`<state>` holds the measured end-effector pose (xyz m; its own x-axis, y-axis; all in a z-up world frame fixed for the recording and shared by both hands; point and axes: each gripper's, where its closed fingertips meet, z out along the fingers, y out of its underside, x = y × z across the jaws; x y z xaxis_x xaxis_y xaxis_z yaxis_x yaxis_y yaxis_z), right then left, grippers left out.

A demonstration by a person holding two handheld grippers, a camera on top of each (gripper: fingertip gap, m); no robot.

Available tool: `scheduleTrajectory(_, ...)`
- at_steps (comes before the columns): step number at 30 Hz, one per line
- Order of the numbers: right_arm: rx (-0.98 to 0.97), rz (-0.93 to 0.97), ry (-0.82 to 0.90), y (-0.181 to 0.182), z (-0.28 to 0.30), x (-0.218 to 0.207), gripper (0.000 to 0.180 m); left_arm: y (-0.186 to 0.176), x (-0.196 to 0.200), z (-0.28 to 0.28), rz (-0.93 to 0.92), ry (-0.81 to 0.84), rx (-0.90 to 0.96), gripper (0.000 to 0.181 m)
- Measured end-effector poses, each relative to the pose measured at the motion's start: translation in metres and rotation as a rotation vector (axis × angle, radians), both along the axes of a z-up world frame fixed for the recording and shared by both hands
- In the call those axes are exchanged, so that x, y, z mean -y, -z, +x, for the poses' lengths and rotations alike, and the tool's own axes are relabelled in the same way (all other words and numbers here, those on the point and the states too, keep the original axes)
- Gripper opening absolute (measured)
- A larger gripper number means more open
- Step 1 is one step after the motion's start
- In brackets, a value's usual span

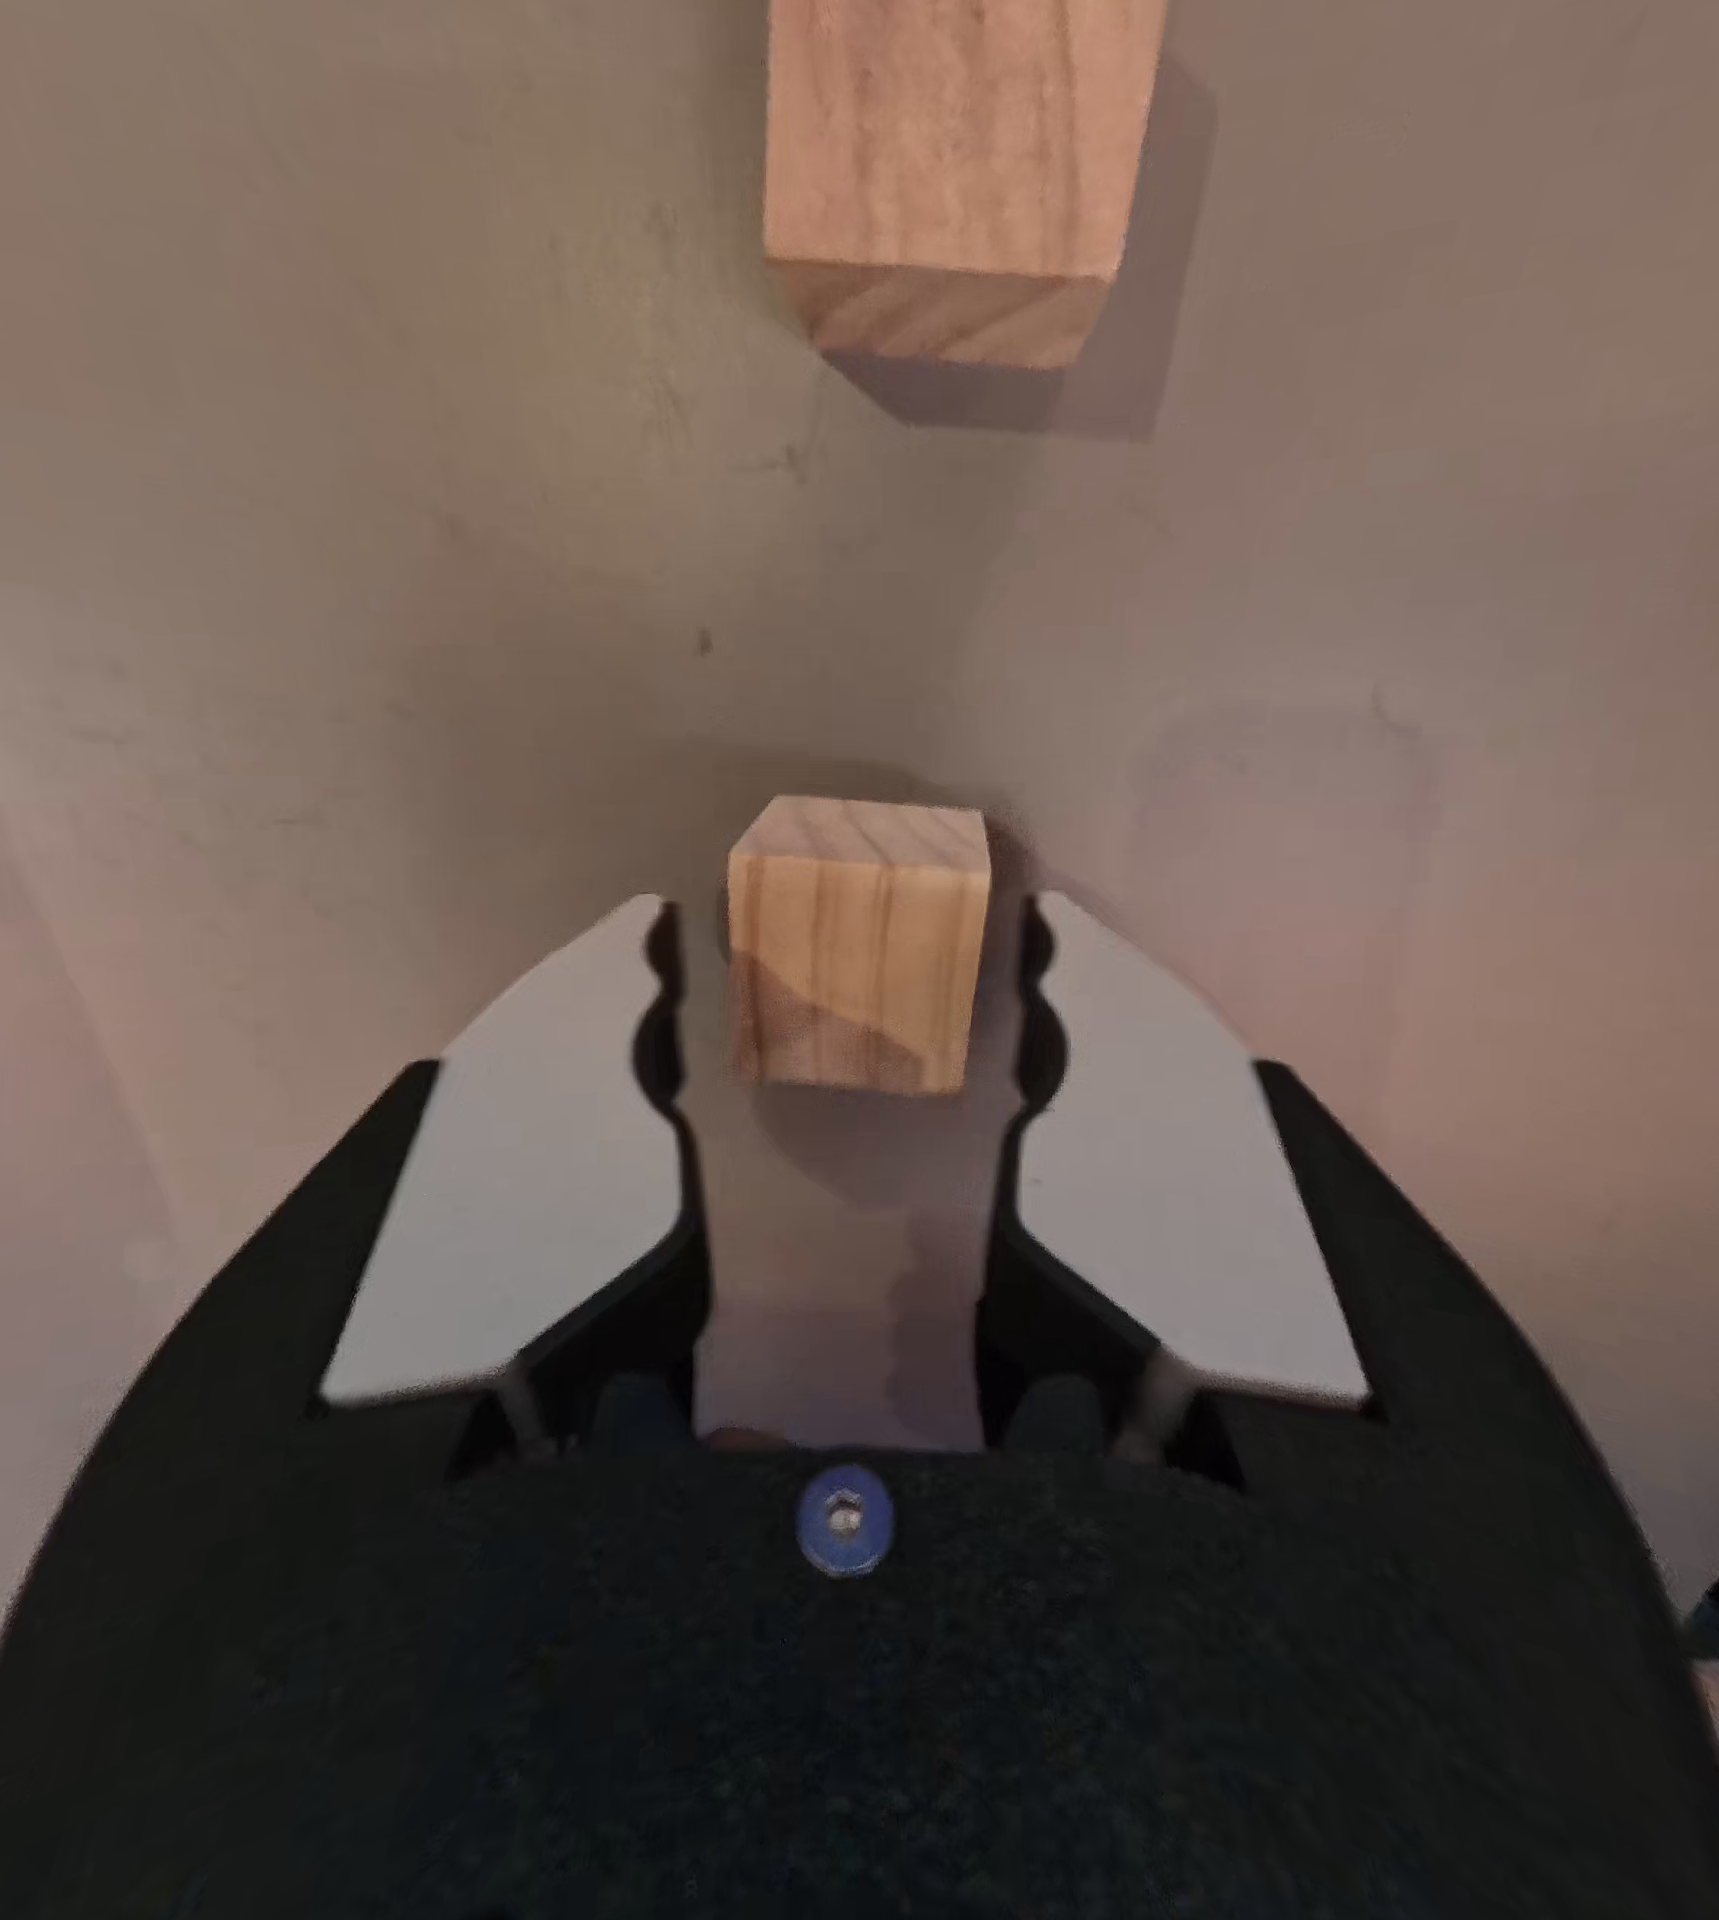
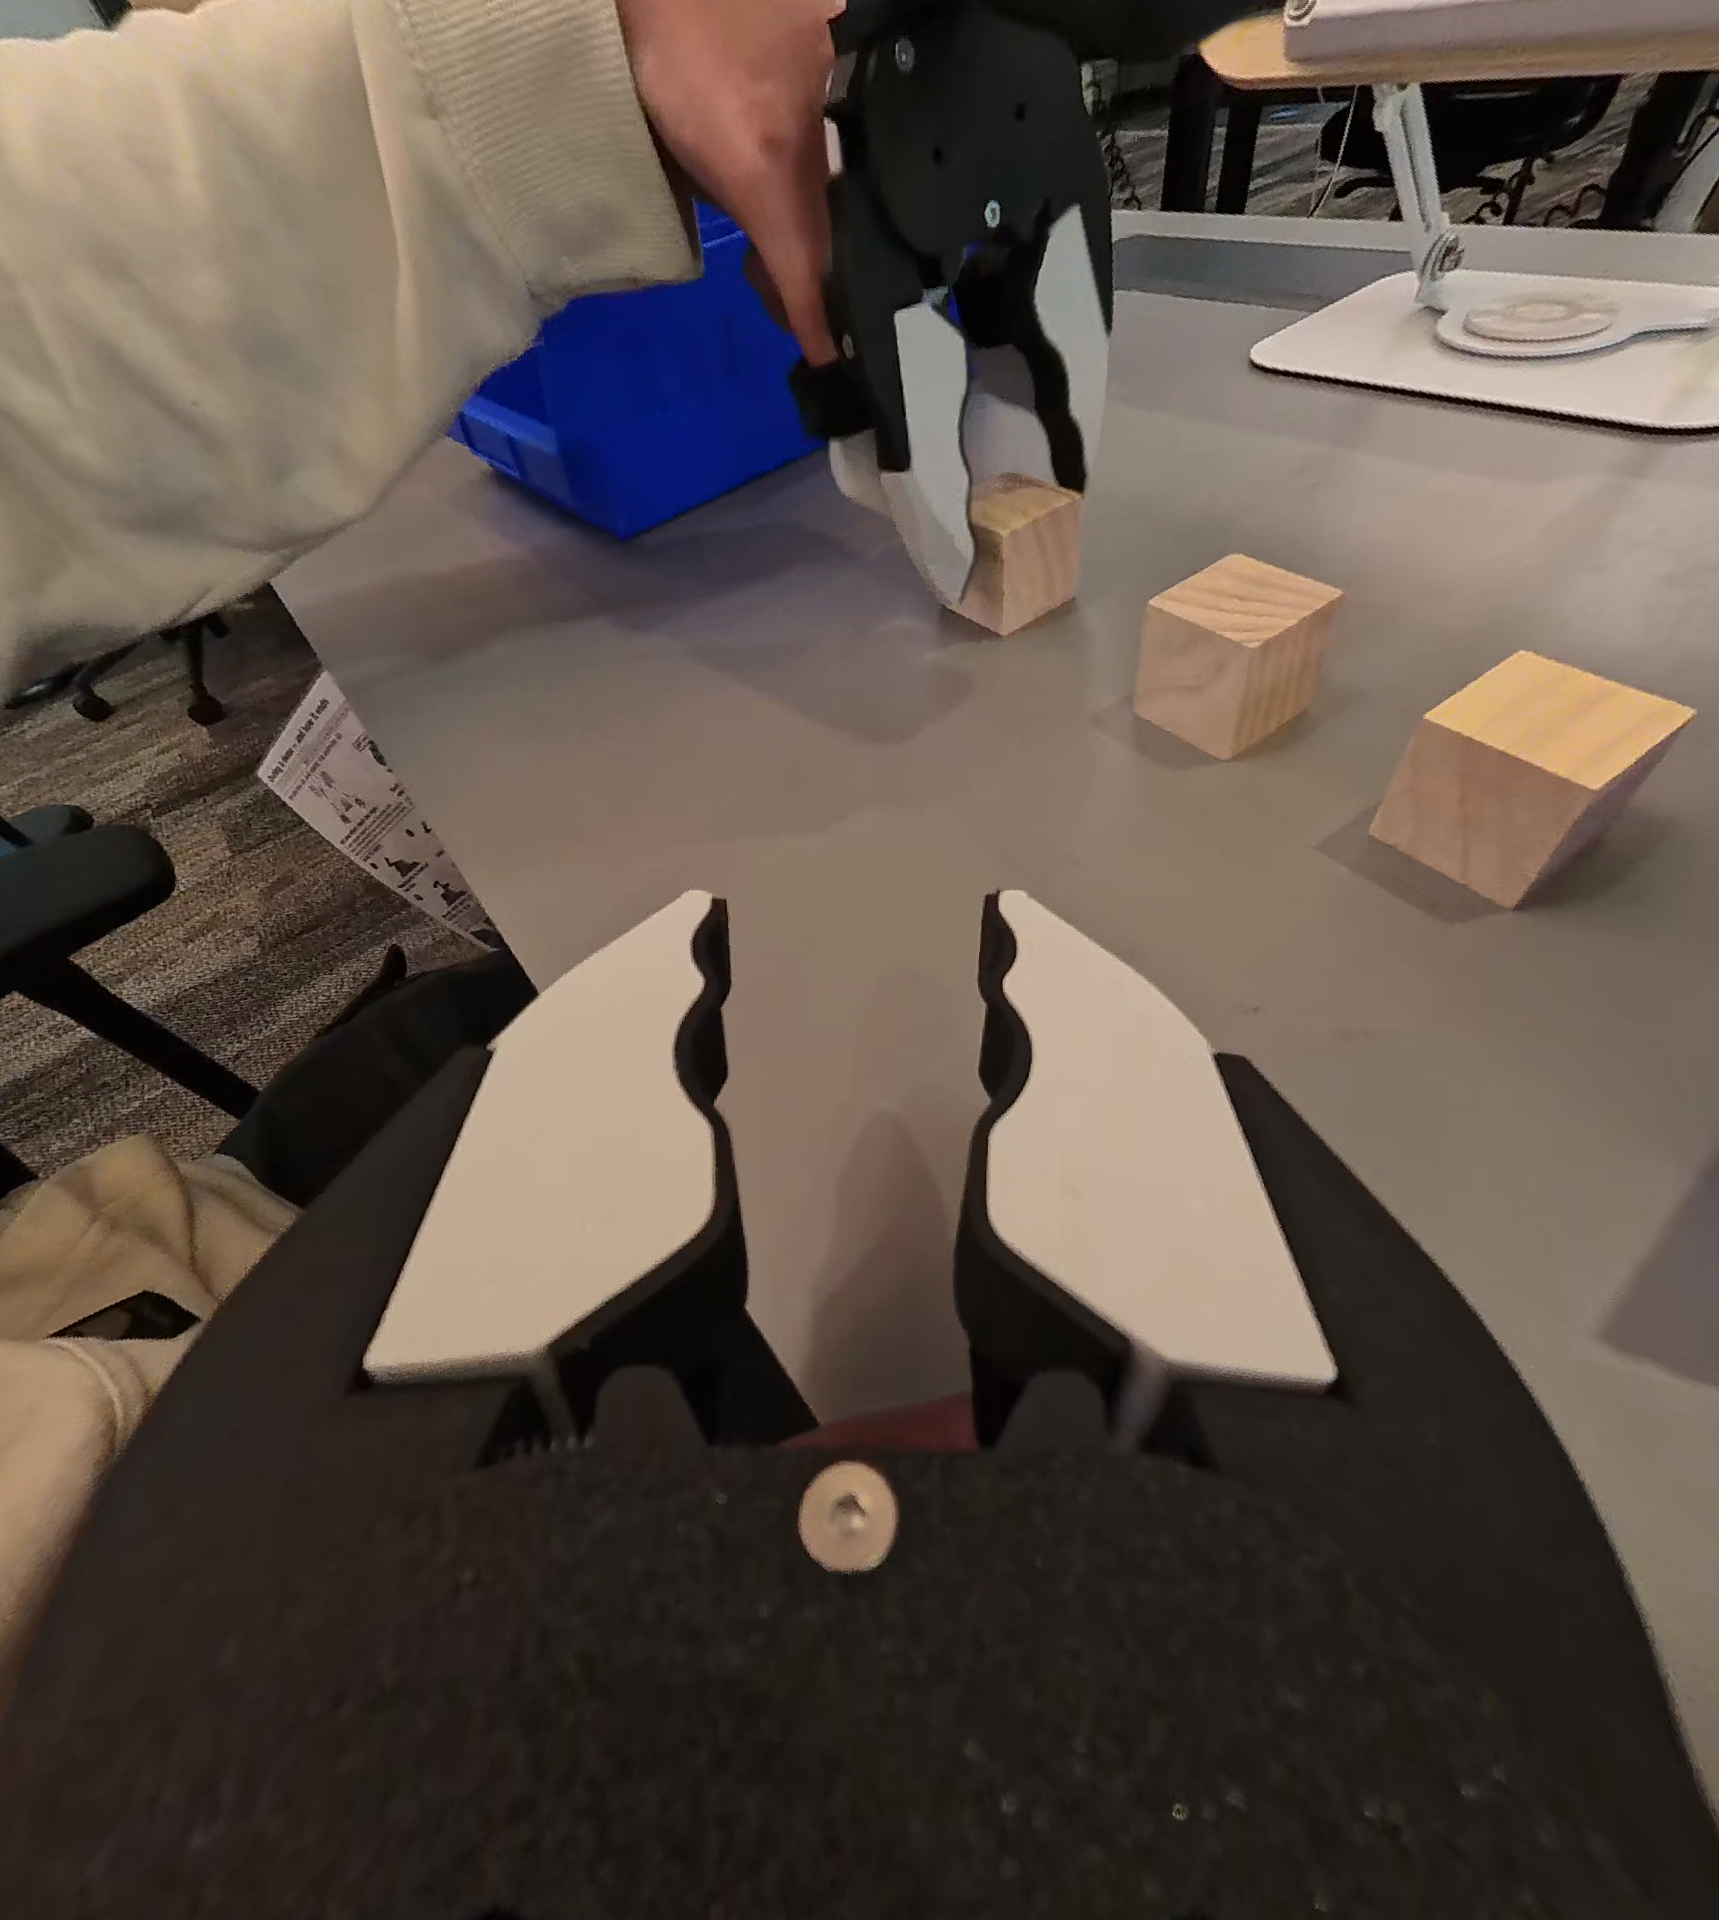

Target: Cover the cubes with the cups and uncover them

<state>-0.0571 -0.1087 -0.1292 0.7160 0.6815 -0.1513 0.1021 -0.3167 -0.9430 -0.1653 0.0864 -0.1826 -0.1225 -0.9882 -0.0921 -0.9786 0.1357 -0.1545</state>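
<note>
Three wooden cubes sit in a row on the grey table [image 2: 730, 727]. My left gripper [image 1: 850, 914] points down with its jaws open on either side of the leftmost cube [image 1: 855, 945], with a small gap on each side. The right wrist view shows the same gripper [image 2: 1011, 535] over that cube [image 2: 1031, 561]. The middle cube [image 2: 1234, 649] also shows at the top of the left wrist view [image 1: 948, 177]. The third cube [image 2: 1525, 774] sits farther right. My right gripper [image 2: 855, 914] is open and empty over bare table, short of the cubes. No cups are in view.
A blue bin [image 2: 647, 416] stands behind the left gripper. A white stand [image 2: 1520, 353] is at the far right. A person's cream sleeve [image 2: 211, 312] spans the upper left. Off the table's left edge are a black chair [image 2: 24, 935] and a printed sheet [image 2: 367, 800].
</note>
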Motion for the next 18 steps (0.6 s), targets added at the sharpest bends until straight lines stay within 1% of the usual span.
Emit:
scheduleTrajectory(1,0.006,0.000,-0.004,0.001,-0.001,0.001,0.046,-0.006,-0.001,-0.004,0.016,-0.020,-0.005,0.073)
scheduleTrajectory(3,0.013,0.000,-0.006,0.003,-0.001,0.002,0.046,-0.032,-0.001,-0.012,0.054,-0.053,0.054,0.071)
scheduleTrajectory(5,0.013,-0.001,-0.015,0.004,-0.002,0.004,0.046,-0.074,0.002,-0.029,0.099,-0.082,0.166,0.070)
scheduleTrajectory(6,0.012,-0.003,-0.014,0.004,-0.003,0.005,0.046,-0.096,0.002,-0.046,0.123,-0.122,0.212,0.069)
scheduleTrajectory(8,0.009,-0.012,-0.020,0.006,-0.004,0.008,0.046,-0.137,-0.012,-0.094,0.203,-0.275,0.273,0.067)
scheduleTrajectory(10,0.013,-0.016,-0.023,0.007,-0.006,0.010,0.046,-0.163,-0.033,-0.157,0.288,-0.472,0.298,0.066)
scheduleTrajectory(12,0.019,-0.014,-0.033,0.007,-0.009,0.011,0.046,-0.165,-0.049,-0.215,0.296,-0.656,0.293,0.064)
scheduleTrajectory(13,0.023,-0.013,-0.040,0.007,-0.011,0.012,0.046,-0.156,-0.053,-0.237,0.272,-0.711,0.278,0.065)
scheduleTrajectory(15,0.028,-0.007,-0.062,0.006,-0.017,0.013,0.046,-0.127,-0.059,-0.270,0.236,-0.737,0.189,0.062)
scheduleTrajectory(18,0.048,0.000,-0.079,0.006,-0.023,0.013,0.045,-0.079,-0.070,-0.312,0.212,-0.730,-0.045,0.060)
